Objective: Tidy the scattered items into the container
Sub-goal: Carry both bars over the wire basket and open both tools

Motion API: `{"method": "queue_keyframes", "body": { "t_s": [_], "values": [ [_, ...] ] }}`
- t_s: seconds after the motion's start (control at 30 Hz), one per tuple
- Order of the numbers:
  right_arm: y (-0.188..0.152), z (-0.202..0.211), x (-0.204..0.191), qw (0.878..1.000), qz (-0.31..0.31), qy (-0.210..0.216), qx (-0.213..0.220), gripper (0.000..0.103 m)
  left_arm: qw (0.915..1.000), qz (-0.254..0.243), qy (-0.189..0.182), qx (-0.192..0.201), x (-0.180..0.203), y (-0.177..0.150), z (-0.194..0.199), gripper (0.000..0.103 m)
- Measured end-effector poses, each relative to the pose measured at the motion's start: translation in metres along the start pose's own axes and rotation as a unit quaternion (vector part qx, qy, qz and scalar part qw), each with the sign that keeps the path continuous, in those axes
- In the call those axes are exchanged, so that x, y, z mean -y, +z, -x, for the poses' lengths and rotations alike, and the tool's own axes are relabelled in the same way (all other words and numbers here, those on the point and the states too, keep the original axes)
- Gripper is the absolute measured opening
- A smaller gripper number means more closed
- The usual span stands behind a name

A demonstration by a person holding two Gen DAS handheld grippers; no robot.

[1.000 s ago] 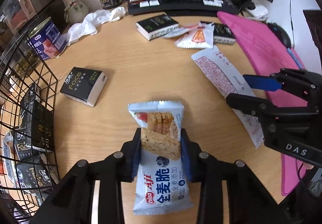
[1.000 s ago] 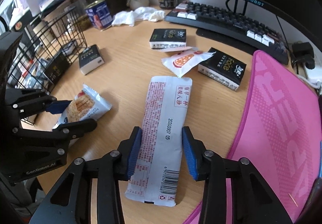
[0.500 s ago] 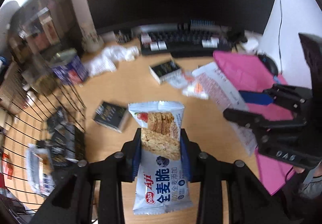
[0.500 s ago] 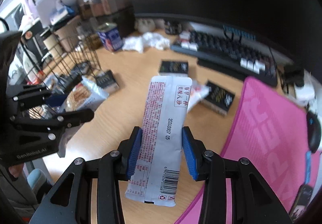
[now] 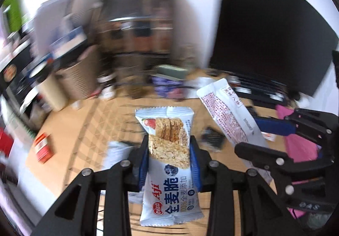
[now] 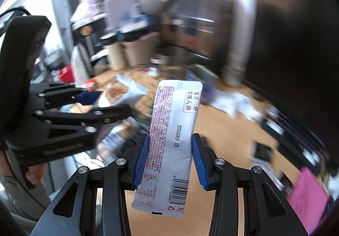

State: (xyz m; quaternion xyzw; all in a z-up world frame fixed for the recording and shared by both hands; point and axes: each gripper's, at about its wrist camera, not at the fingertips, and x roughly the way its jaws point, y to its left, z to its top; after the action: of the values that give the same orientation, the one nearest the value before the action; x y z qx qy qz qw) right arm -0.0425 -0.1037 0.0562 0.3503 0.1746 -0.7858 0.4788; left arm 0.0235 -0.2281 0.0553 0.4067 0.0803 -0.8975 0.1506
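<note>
My left gripper (image 5: pixel 168 147) is shut on a light blue cracker packet (image 5: pixel 169 170) and holds it in the air. My right gripper (image 6: pixel 170 147) is shut on a long white sachet (image 6: pixel 172 142), also held in the air. In the left wrist view the right gripper (image 5: pixel 250 136) and its sachet (image 5: pixel 228 115) are at the right. In the right wrist view the left gripper (image 6: pixel 101 102) with the cracker packet (image 6: pixel 122 92) is at the left. The wire basket shows only as blurred black lines (image 5: pixel 131 130) below the left gripper.
The wooden desk (image 6: pixel 222 130) holds white tissues (image 6: pixel 235 102), a black box (image 6: pixel 261 150), the keyboard (image 6: pixel 296 128) and a pink mat (image 6: pixel 307 197). A red box (image 5: pixel 42 147) lies at the left. Shelves and bins stand blurred behind.
Both grippers have lifted their packets off the desk and swung left, toward the basket side. The views now blur and tilt up toward the shelves.
</note>
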Motion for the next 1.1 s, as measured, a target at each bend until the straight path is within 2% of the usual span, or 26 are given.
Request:
{"method": "queue_keyframes", "body": {
  "t_s": [0.13,0.23,0.37,0.43,0.53,0.77,0.83,0.9,0.97,1.1],
  "values": [
    [0.025,-0.036,-0.039,0.999,0.021,0.035,-0.011,0.040,0.9988,0.037,0.030,-0.010,-0.047,-0.008,-0.008,0.037],
    [0.033,-0.061,-0.054,0.998,0.025,0.056,-0.021,0.040,0.9986,0.048,0.022,-0.005,-0.061,-0.009,-0.009,0.037],
    [0.030,-0.082,-0.056,0.996,0.007,0.088,-0.020,0.041,0.9981,0.056,0.022,-0.017,-0.067,-0.014,-0.019,0.037],
    [0.026,-0.092,-0.060,0.996,0.020,0.080,-0.037,0.041,0.9982,0.052,0.018,-0.021,-0.065,-0.016,-0.024,0.037],
    [0.022,-0.100,-0.056,0.996,0.018,0.072,-0.039,0.041,0.9984,0.048,0.015,-0.026,-0.063,-0.017,-0.029,0.037],
    [0.020,-0.112,-0.041,0.995,0.001,0.087,-0.053,0.041,0.9982,0.048,0.016,-0.034,-0.062,-0.017,-0.038,0.037],
    [0.020,-0.110,-0.042,0.996,0.004,0.082,-0.045,0.043,0.9983,0.041,0.024,-0.032,-0.061,-0.017,-0.038,0.045],
    [0.020,-0.106,-0.042,0.997,0.009,0.071,-0.035,0.044,0.9977,0.039,0.048,-0.027,-0.061,-0.017,-0.038,0.062],
    [0.021,-0.103,-0.043,0.997,0.011,0.063,-0.032,0.044,0.9975,0.040,0.054,-0.022,-0.062,-0.016,-0.037,0.067],
    [0.023,-0.099,-0.042,0.997,0.004,0.072,-0.029,0.044,0.9975,0.043,0.053,-0.018,-0.063,-0.015,-0.033,0.067]
  ]
}}
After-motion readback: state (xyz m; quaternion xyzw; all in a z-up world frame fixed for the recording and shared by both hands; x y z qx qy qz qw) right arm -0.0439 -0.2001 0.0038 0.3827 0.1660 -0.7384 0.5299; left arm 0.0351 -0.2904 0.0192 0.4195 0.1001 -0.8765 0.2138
